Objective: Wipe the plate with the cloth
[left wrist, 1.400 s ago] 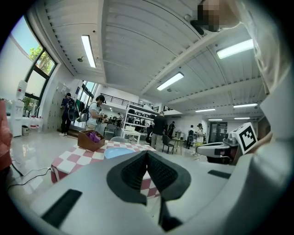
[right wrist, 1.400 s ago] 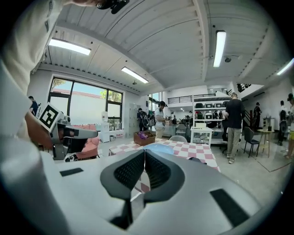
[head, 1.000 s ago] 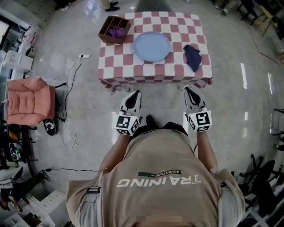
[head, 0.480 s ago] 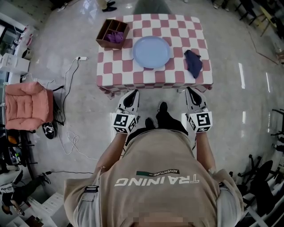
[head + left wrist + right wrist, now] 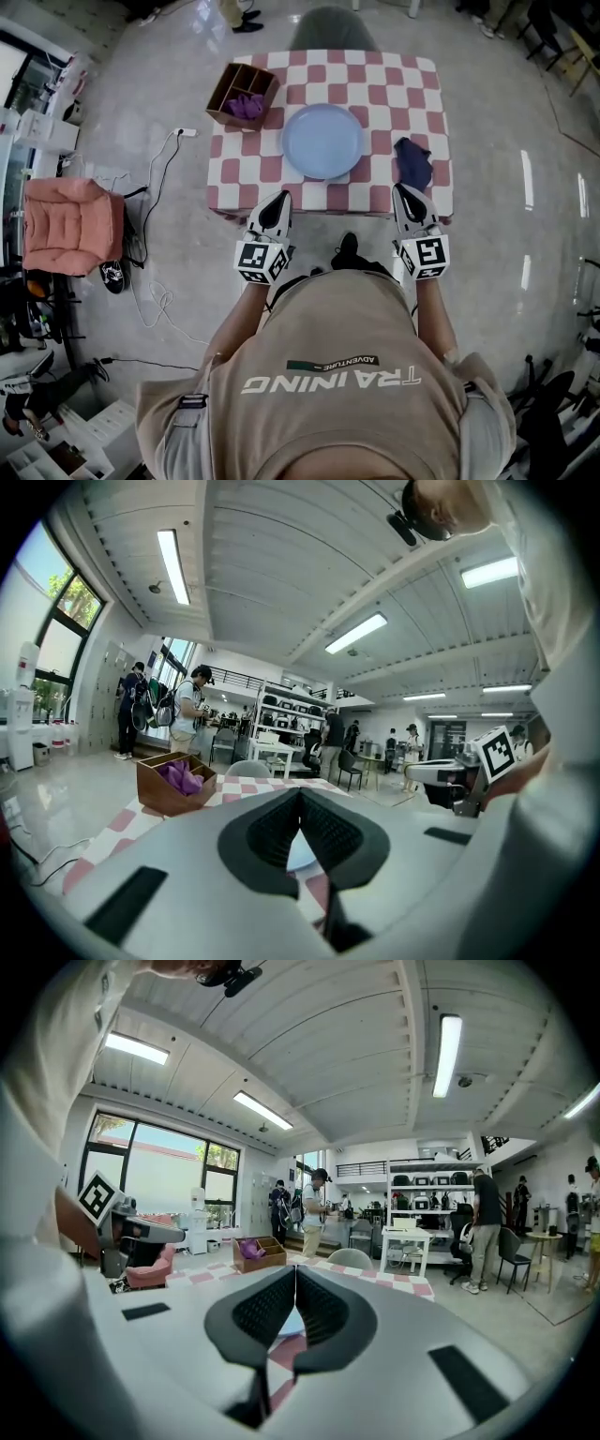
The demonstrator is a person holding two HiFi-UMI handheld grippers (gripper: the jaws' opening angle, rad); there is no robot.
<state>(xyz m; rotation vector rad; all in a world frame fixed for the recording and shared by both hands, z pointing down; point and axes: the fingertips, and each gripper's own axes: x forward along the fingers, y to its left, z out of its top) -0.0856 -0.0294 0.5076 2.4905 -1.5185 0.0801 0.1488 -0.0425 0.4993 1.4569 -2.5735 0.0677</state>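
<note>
- Cloth (image 5: pixel 412 161) lies just ahead of my right gripper (image 5: pixel 404 190), plate (image 5: pixel 322 141) ahead-left of it.
- Right gripper and left gripper (image 5: pixel 278 197) are closed, empty; unless I open, I'd shove the cloth, not grab it.

I stand closer to the table (image 5: pixel 234 178) than a second ago. Back then a strip of bare floor lies between both my tools and its near edge; now that strip is gone. My left gripper (image 5: pixel 278 199) reaches over the near edge, in front of the plate's (image 5: pixel 322 141) left side. My right gripper (image 5: pixel 402 192) reaches over the near edge close to the right corner, its tip just beside the near end of the cloth (image 5: pixel 412 161); whether they touch I cannot tell. Between my arms one shoe (image 5: pixel 347 251) shows, further forward than before.
</note>
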